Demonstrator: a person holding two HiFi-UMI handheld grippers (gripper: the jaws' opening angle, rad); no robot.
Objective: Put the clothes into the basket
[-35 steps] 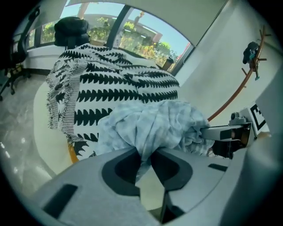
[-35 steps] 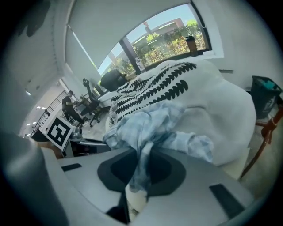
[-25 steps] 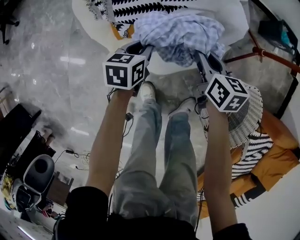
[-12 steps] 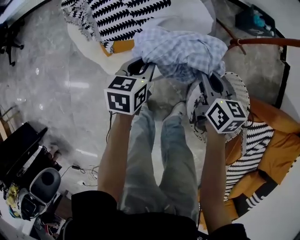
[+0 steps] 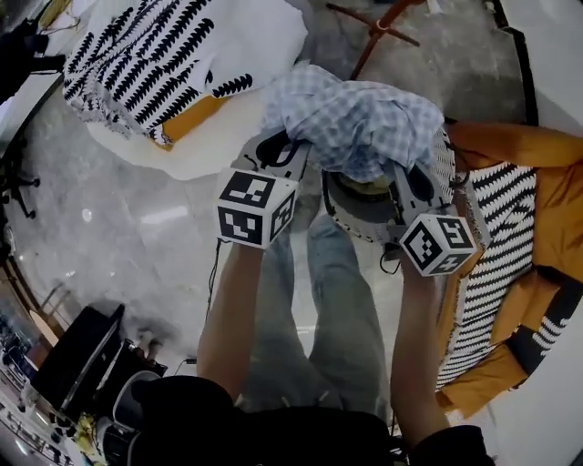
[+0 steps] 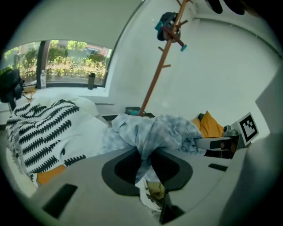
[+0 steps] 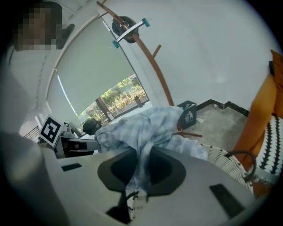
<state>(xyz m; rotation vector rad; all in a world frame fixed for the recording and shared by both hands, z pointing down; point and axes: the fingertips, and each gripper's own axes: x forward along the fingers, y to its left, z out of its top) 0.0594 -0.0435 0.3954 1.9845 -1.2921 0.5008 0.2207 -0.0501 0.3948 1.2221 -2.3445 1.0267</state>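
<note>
A light blue checked garment (image 5: 360, 123) hangs bunched between my two grippers, above the white woven basket (image 5: 351, 223). My left gripper (image 5: 287, 146) is shut on the garment's left side. In the left gripper view the cloth (image 6: 154, 130) runs down between the dark pads of that gripper (image 6: 143, 161). My right gripper (image 5: 408, 173) is shut on the right side. The right gripper view shows the fabric (image 7: 137, 128) pinched in that gripper (image 7: 141, 170), with the basket rim (image 7: 225, 161) just below. The garment hides most of the basket's opening.
A bed with a white, black-leaf-patterned cover (image 5: 155, 64) lies at upper left. Orange and black-and-white striped cloth (image 5: 510, 264) lies to the right of the basket. A wooden coat stand (image 5: 378, 27) rises behind. The person's legs (image 5: 337, 319) are just in front of the basket.
Both grippers have carried the checked garment up and away from the bed to the right. The basket, earlier off to the right, now sits under the garment.
</note>
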